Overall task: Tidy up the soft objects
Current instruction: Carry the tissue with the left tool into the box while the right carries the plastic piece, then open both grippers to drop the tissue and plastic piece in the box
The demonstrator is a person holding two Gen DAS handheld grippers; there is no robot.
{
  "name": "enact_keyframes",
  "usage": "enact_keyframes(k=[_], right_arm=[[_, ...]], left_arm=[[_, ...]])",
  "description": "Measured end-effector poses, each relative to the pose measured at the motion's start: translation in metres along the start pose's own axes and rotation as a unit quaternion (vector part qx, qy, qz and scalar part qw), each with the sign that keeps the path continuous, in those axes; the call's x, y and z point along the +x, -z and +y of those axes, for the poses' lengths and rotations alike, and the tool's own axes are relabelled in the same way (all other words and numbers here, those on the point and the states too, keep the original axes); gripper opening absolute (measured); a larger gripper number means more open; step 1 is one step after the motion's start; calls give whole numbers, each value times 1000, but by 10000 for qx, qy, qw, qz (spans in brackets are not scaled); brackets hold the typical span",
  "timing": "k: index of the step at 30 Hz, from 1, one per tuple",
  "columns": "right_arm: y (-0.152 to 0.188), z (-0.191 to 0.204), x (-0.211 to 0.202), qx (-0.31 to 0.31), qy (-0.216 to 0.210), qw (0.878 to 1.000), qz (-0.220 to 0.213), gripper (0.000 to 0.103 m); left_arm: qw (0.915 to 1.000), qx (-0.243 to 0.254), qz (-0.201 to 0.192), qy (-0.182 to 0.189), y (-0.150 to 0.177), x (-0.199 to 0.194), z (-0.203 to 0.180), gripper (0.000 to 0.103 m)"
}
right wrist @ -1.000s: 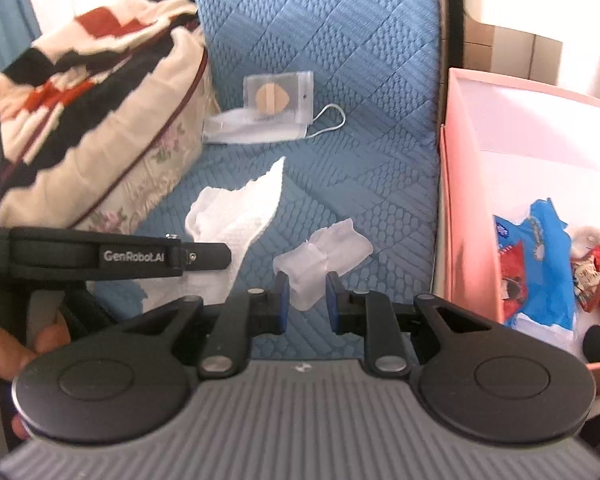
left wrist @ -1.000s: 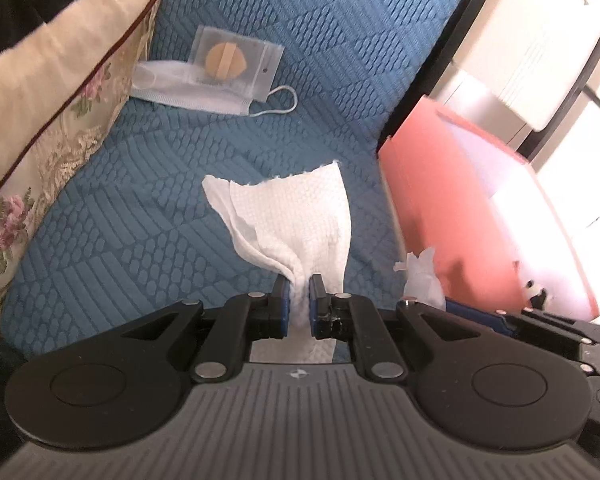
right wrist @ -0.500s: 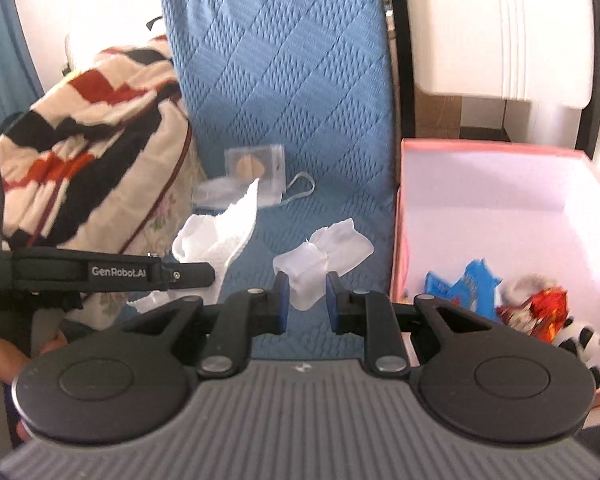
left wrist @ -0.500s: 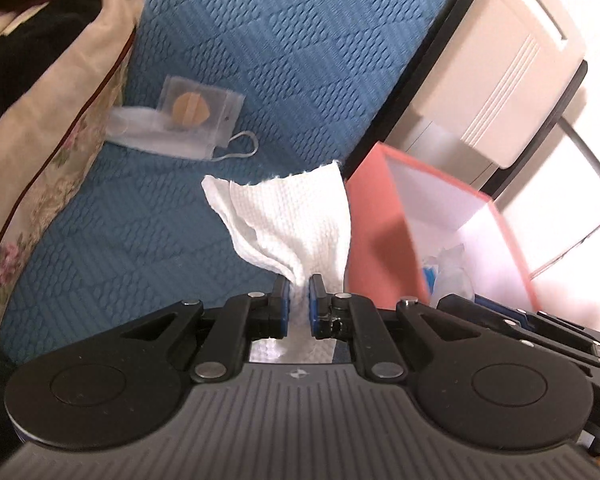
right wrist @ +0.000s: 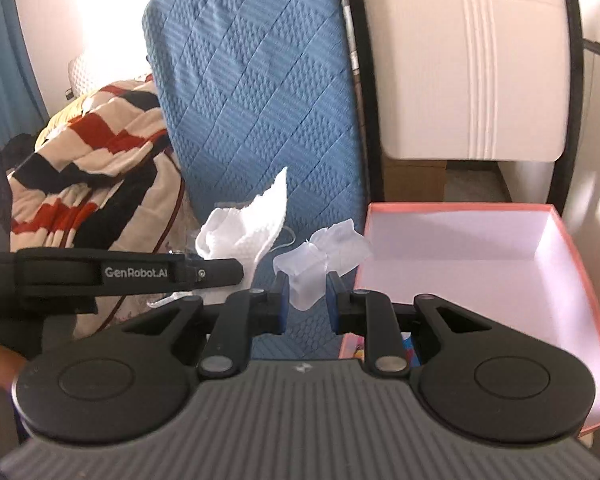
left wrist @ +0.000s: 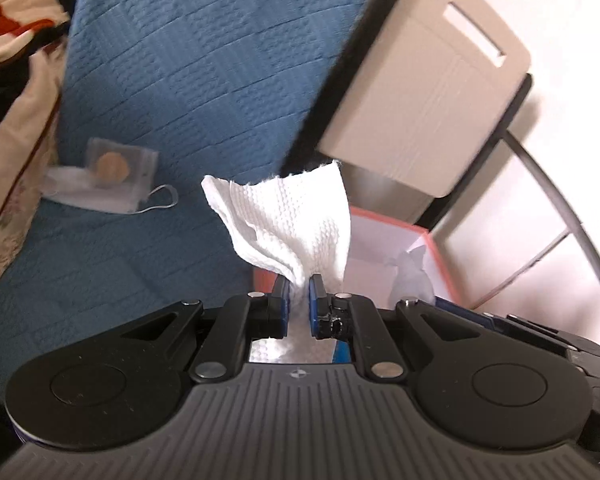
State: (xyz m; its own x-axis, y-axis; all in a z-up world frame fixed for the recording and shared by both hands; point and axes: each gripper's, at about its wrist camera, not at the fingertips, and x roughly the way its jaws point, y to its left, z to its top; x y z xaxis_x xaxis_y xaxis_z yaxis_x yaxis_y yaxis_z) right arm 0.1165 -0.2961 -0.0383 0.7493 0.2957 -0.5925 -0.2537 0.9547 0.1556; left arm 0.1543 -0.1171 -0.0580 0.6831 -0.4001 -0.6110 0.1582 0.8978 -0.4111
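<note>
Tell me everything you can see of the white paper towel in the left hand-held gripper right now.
The white paper towel is a soft, dimpled sheet, crumpled and bunched where the left hand-held gripper pinches it between its blue pads. Above the pinch it fans upward and outward, with one folded corner at the left and a ragged top edge; a short tail hangs below the fingers. It is held in the air, clear of the blue quilted cushion, in front of the pink box. Only the pads touch it.

2 wrist fisheyes close behind gripper fingers, angled down; both share blue cushion and pink box.
</note>
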Motion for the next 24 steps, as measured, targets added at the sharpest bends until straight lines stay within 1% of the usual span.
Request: enact_keyframes(k=[5,9,12,15,21,23,24], right_arm=[[-9,-21,-12,87,47,9999,-37,23],[-8,-44,-11,164,230,9996,94,23],[0,-65,-6,310,373,9984,297,23],[12,-84,1,433,495,9965,523,23],[32,-122,19,660,739,9913,871,24],[42,-134,33,724,873,9871,1131,24],[50,-142,40,865,897,9840,1274,24]], left_arm=[[9999,-20,-42,158,-1,8,-25,12],[9998,49,62,186,3,28,-48,12],[9995,61,220,217,10,47,-59,12],[9991,131,356,161,15,67,-69,12],[9973,178,713,98,29,105,-78,12],[9959,171,882,97,37,118,-79,12],[9952,207,949,90,41,123,-81,12]])
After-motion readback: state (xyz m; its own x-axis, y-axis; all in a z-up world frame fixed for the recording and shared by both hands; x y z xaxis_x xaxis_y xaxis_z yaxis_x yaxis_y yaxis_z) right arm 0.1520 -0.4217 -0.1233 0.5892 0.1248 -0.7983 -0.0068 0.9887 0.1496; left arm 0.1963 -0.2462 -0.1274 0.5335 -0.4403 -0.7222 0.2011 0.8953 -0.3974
